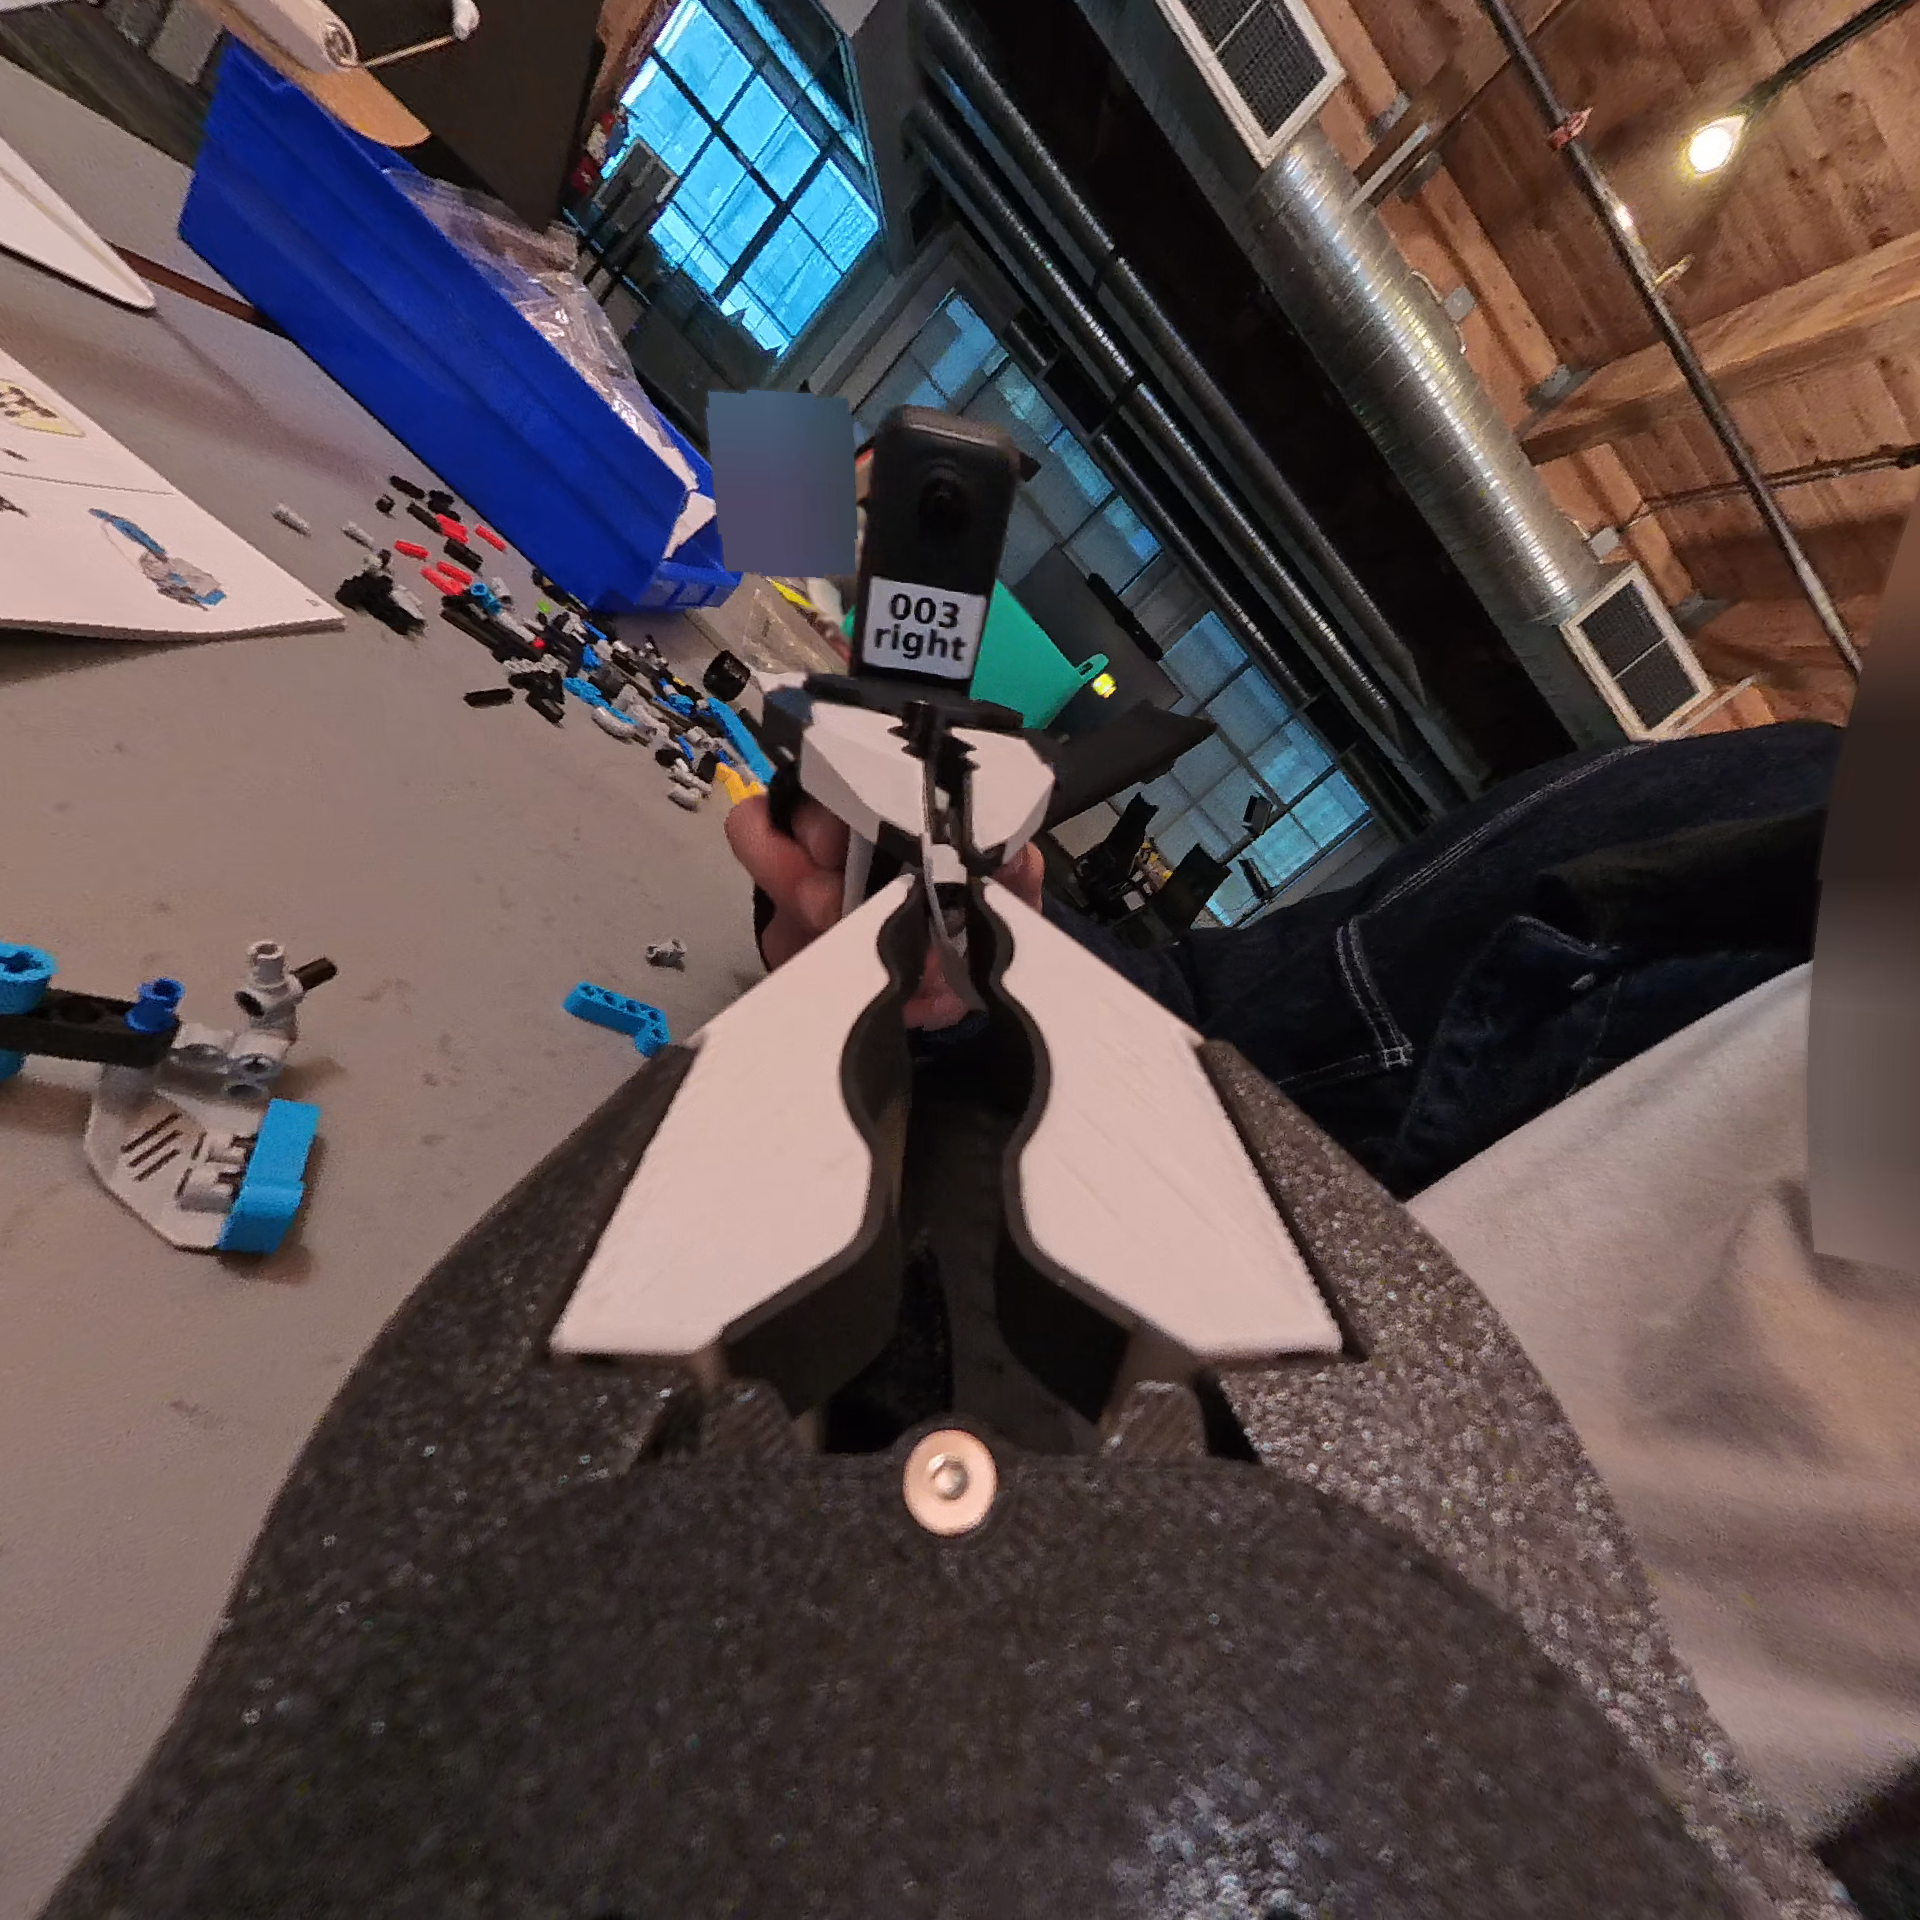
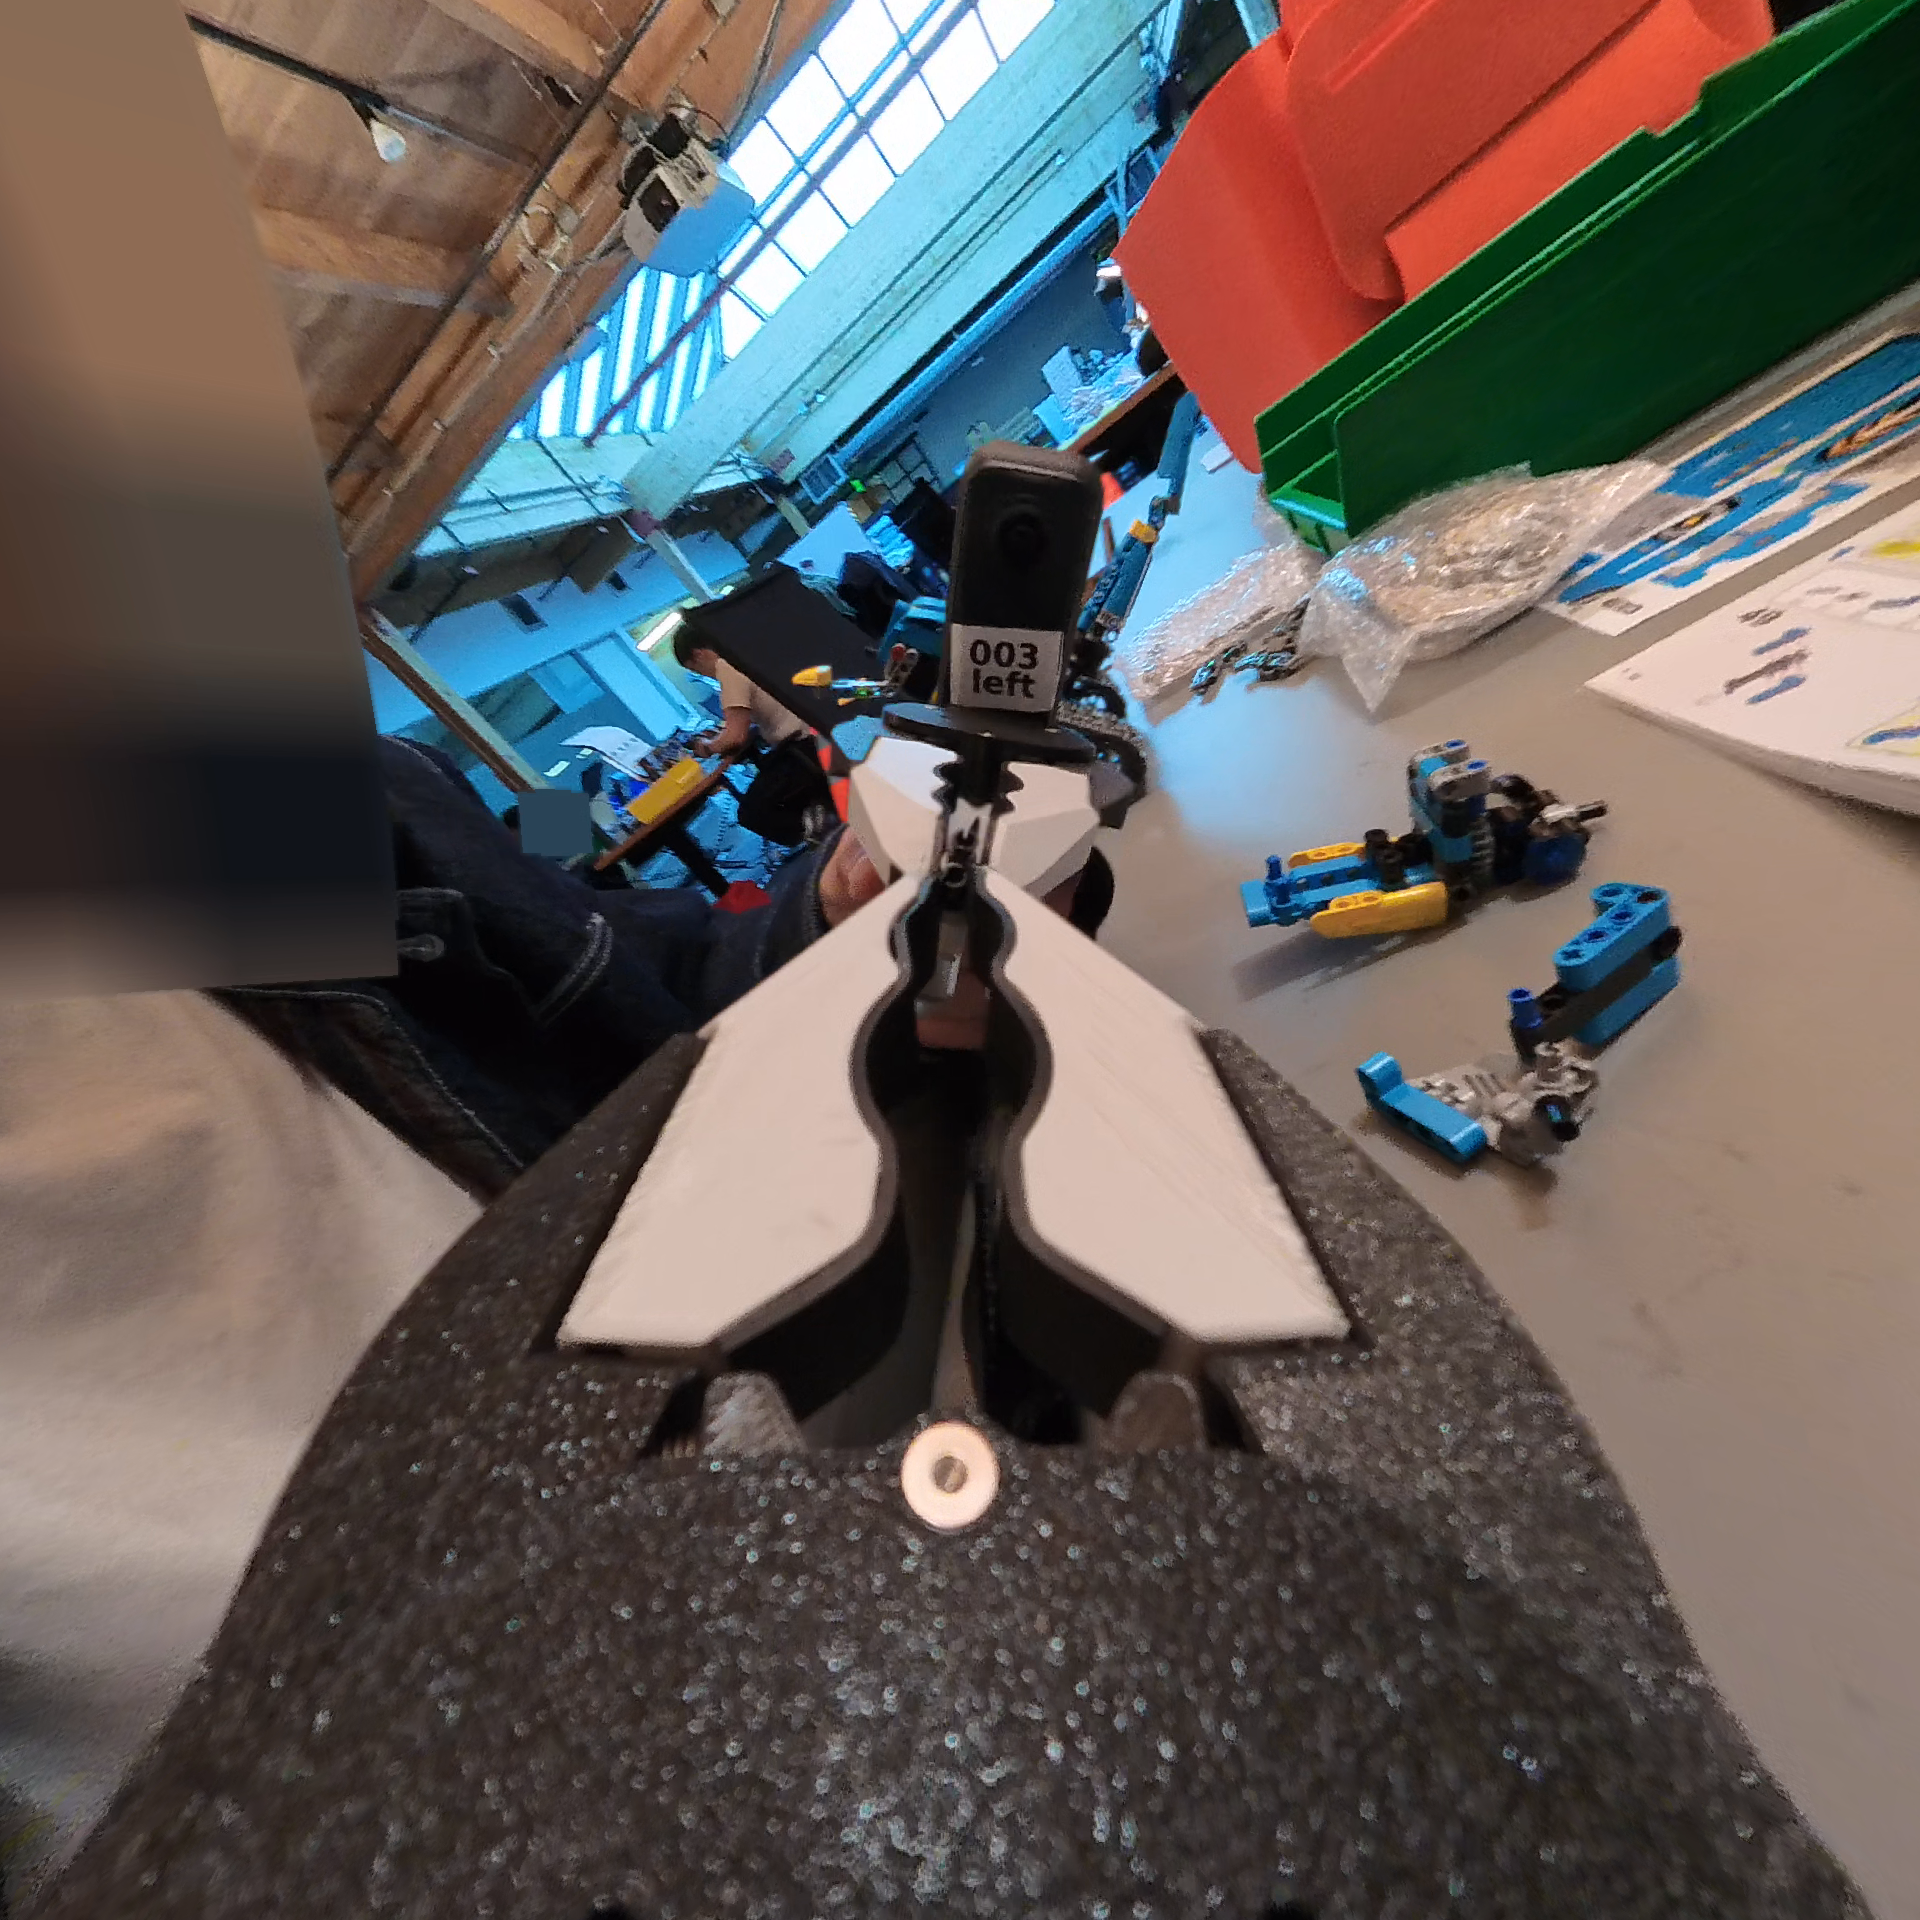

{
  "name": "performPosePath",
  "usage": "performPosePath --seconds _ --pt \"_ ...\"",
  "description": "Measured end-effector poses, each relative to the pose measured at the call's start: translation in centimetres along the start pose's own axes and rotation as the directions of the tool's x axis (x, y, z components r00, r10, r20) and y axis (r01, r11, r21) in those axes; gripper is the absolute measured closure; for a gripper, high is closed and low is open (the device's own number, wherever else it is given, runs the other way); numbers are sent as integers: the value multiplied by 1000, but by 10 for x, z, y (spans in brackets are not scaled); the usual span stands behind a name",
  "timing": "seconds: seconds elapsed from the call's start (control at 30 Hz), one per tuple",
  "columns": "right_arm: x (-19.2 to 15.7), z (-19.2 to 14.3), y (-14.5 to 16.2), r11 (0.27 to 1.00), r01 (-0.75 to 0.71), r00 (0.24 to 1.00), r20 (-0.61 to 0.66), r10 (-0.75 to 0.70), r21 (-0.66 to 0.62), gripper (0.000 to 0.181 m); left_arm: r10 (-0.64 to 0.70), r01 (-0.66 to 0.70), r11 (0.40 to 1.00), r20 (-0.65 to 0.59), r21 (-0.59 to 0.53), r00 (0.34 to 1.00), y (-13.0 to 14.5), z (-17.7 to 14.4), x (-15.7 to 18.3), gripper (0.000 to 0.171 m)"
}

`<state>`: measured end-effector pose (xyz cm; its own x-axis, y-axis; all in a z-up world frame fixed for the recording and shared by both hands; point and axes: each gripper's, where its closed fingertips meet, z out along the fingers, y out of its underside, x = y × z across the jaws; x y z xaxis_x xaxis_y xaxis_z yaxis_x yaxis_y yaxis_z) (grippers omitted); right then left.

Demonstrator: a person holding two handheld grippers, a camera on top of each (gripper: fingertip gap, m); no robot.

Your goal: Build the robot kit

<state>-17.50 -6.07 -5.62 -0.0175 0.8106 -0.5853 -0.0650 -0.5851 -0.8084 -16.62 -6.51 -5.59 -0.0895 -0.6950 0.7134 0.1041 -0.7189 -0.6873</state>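
Note:
My two grippers point at each other, tip to tip, above the grey table. In the left wrist view my left gripper has its white fingers drawn close around a thin pale part. The right gripper faces it, held by a hand, with its jaws closed together. In the right wrist view my right gripper is shut on a small grey part at the neck of its fingers. The left gripper meets it there. How the two parts join is hidden.
A blue bin, loose small pieces, a grey-and-blue sub-assembly, a blue angled beam and a booklet lie on the table. Green and orange bins, plastic bags and a blue-yellow model are on the other side. The grippers are tip to tip, or close to it.

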Motion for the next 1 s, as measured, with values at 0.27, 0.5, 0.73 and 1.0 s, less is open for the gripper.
performPosePath --seconds 0.27,0.5,0.73,1.0 --pt "-2 -2 -4 811 546 768 -262 -585 -209 120 -51 48 998 91 30 995 -4 -6 -21 166" --pt "27 8 15 567 651 430 -371 -823 -505 131 -82 79 996 81 37 993 -4 -6 -22 166" --pt "31 7 15 560 632 410 -381 -829 -536 143 -97 94 995 85 33 992 -2 -6 -24 166" --pt "35 6 21 579 595 452 -364 -814 -557 145 -81 80 997 122 19 989 1 -7 -29 166"
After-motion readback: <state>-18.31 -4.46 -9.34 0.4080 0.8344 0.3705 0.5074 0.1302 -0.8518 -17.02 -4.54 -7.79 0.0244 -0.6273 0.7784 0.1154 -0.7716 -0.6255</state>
